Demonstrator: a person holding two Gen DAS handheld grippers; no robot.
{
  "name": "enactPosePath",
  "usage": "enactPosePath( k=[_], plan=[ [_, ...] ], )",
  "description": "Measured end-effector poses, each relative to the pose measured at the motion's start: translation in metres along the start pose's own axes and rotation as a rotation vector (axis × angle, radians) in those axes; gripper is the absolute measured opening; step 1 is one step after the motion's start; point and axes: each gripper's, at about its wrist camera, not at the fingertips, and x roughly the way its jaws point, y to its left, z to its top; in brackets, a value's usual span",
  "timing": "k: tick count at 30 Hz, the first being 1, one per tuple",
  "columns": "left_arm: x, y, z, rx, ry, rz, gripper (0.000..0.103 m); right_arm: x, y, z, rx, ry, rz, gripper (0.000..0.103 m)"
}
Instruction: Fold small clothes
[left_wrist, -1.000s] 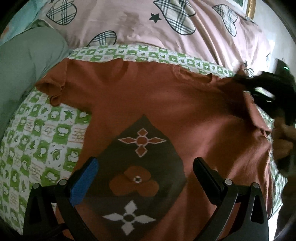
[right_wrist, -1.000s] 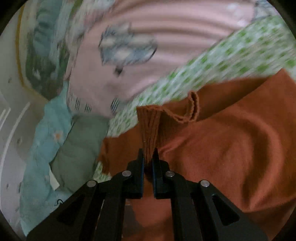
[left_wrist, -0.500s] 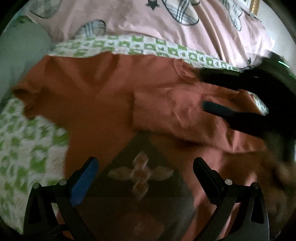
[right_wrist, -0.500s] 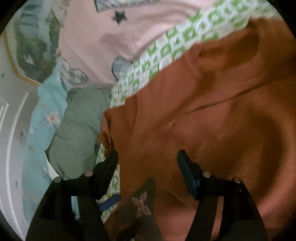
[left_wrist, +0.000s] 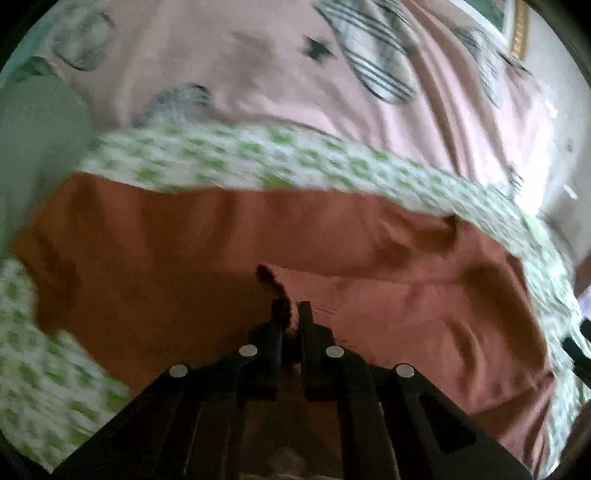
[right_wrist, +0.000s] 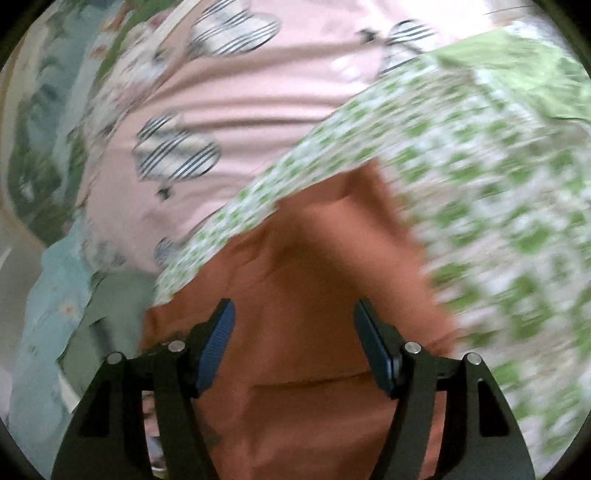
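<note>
Rust knit shirt, rumpled, folded flap

**Two wrist cameras, both low over the bed**

The left wrist camera looks forward along the left tongs, sitting close above the rust-orange shirt and facing the pink duvet beyond it. The right wrist camera looks along the right tongs, also close over the shirt, angled across the green-checked sheet toward the same duvet. Both views share the shirt, the sheet and the duvet; both are motion-blurred.
</note>
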Motion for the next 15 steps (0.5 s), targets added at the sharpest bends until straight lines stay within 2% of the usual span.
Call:
enactPosePath(
  k=[2, 6, 10, 11, 12, 13, 15],
  plan=[
    [0.008, 0.014, 0.005, -0.015, 0.021, 0.007, 0.006, 0.006, -0.013, 0.011, 0.013, -0.001, -0.040, 0.068],
    [0.020, 0.019, 0.003, -0.023, 0.047, 0.013, 0.006, 0.037, -0.021, 0.025, -0.009, 0.055, -0.088, 0.068],
    [0.018, 0.015, -0.003, 0.000, 0.033, 0.038, 0.006, 0.079, -0.027, 0.029, -0.042, 0.158, -0.161, 0.068],
    [0.017, 0.016, -0.005, 0.000, 0.032, 0.038, 0.006, 0.085, -0.028, 0.028, -0.046, 0.177, -0.171, 0.063],
    [0.015, 0.014, -0.004, -0.001, 0.030, 0.037, 0.006, 0.089, -0.028, 0.029, -0.068, 0.180, -0.170, 0.032],
    [0.014, 0.013, -0.004, 0.001, 0.026, 0.036, 0.006, 0.089, -0.028, 0.030, -0.070, 0.197, -0.144, 0.009],
    [0.009, 0.008, -0.003, 0.023, 0.004, 0.027, 0.006, 0.074, -0.026, 0.032, -0.068, 0.155, -0.106, 0.011]
  ],
)
